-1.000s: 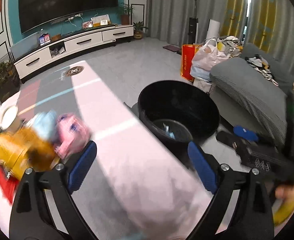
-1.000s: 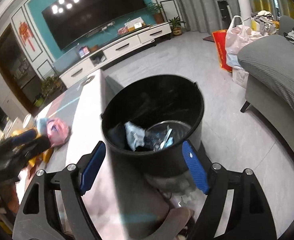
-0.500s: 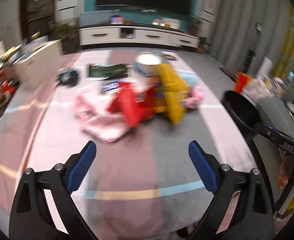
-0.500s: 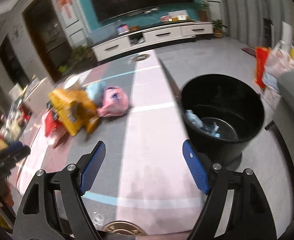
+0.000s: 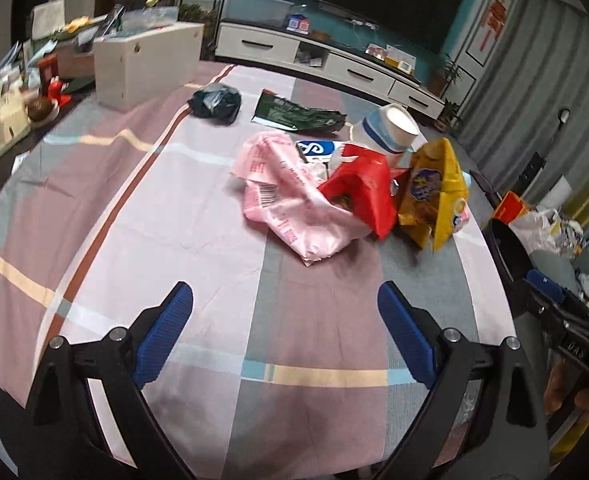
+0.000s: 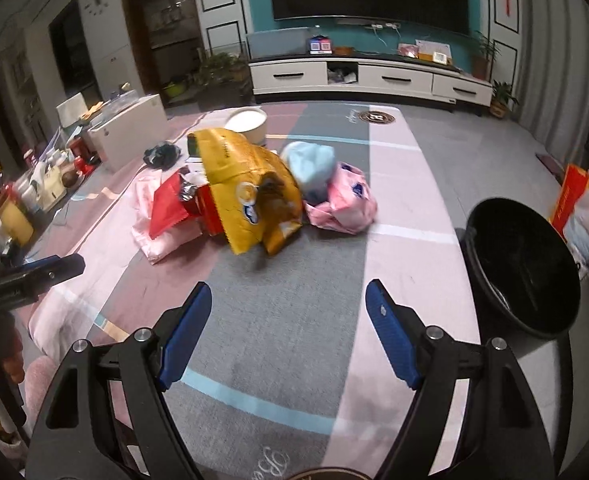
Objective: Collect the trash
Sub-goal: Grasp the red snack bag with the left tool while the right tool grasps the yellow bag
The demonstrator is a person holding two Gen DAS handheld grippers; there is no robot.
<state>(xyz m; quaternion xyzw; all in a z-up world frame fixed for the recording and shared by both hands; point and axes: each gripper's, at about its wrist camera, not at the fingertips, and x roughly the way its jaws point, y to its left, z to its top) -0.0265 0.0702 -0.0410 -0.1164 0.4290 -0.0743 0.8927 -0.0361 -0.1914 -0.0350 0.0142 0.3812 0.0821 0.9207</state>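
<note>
Both wrist views have been swung away from the black bin [image 6: 522, 264] and back onto the heap of trash on the cloth-covered bench [image 5: 166, 216]. A second ago the bin filled the space ahead of both sets of jaws, with scraps lying in its bottom; now it is seen only off to the right of the right gripper [image 6: 288, 334], beside the bench edge.

The jaws of the right gripper are held wide apart with nothing between them, only bare cloth. The left gripper [image 5: 286, 330] is likewise spread wide and empty.

The heap lies well ahead of both sets of jaws. Ahead of the left jaws the pink plastic bag [image 5: 290, 204] is nearest, with the red wrapper [image 5: 364, 192] and the yellow snack bag [image 5: 434, 192] to its right. Ahead of the right jaws the yellow bag is nearest, with a pink-and-blue bundle [image 6: 334, 192] just to its right.

This is judged to be the start of another pick: much trash is left, and a reach forward is needed before anything can be gripped.
</note>
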